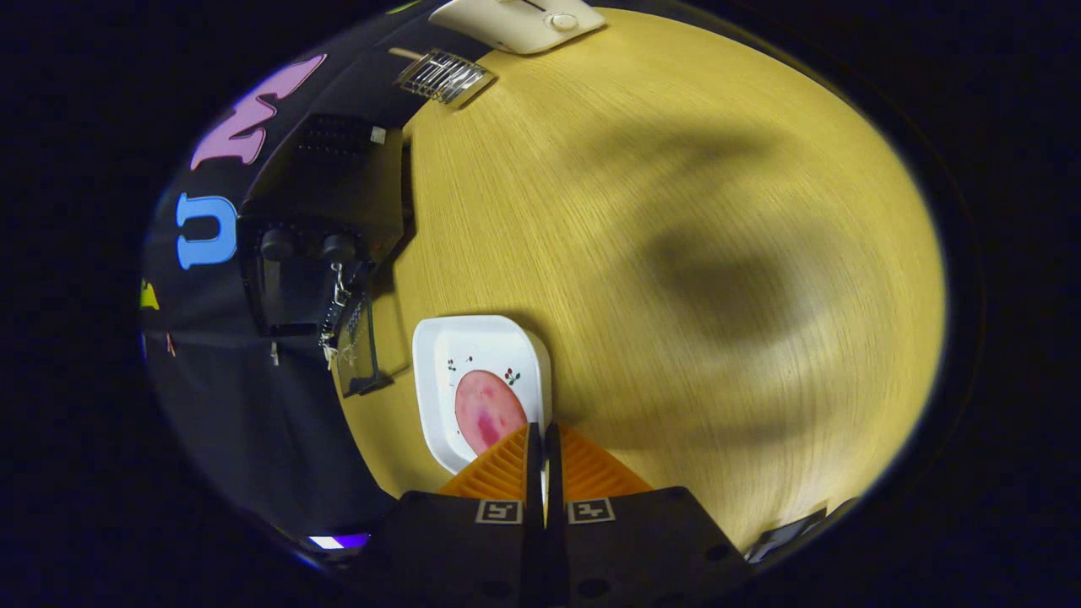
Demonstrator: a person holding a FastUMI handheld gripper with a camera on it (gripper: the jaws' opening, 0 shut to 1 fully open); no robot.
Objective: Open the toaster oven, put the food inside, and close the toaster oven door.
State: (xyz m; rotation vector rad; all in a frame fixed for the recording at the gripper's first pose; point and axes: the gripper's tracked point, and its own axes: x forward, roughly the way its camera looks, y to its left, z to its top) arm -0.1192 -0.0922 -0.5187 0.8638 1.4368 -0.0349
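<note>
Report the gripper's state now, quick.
Gripper: shut, fingers pressed together over the near rim of the white plate; whether they pinch it cannot be told.

food (487,411): near edge hidden behind gripper (545,435) jaws | plate (473,338): 6 o'clock corner covered | toaster oven (308,253): interior too dark to tell | cream appliance (519,21): cut off at 12 o'clock

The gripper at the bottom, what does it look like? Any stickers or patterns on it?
The gripper has two narrow fingers side by side, flanked by ribbed wedge-shaped parts. Behind them sits a blocky dark body with two small square black-and-white marker tags and a few round holes.
</note>
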